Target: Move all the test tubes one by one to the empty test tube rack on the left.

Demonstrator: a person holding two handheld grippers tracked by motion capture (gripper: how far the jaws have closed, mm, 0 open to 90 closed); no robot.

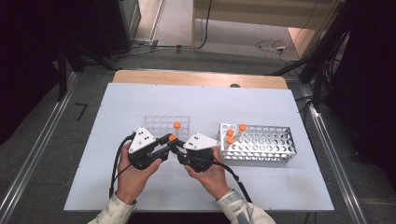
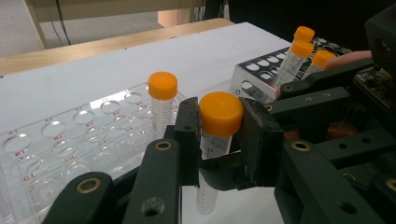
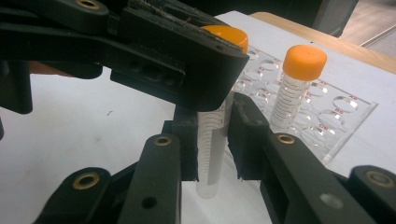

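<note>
I hold one tube [image 2: 212, 140] between both grippers, upright above the tabletop [image 1: 140, 186], just near of the clear rack [image 2: 70, 135]. My right gripper [image 3: 212, 140] pinches its clear body low down, so the tube stays steady and cannot turn. My left gripper [image 2: 218, 135] has its jaws pressed on the orange cap [image 2: 220, 113] from both sides, set there, I judge, to twist the cap loose against the right grip. Another capped tube [image 2: 162, 100] stands in the clear rack just beyond, so that rack looks like where this one belongs. To the right, three more tubes [image 1: 232, 133] lean in the metal rack [image 1: 261, 145], well apart from my grippers, waiting their turn.
</note>
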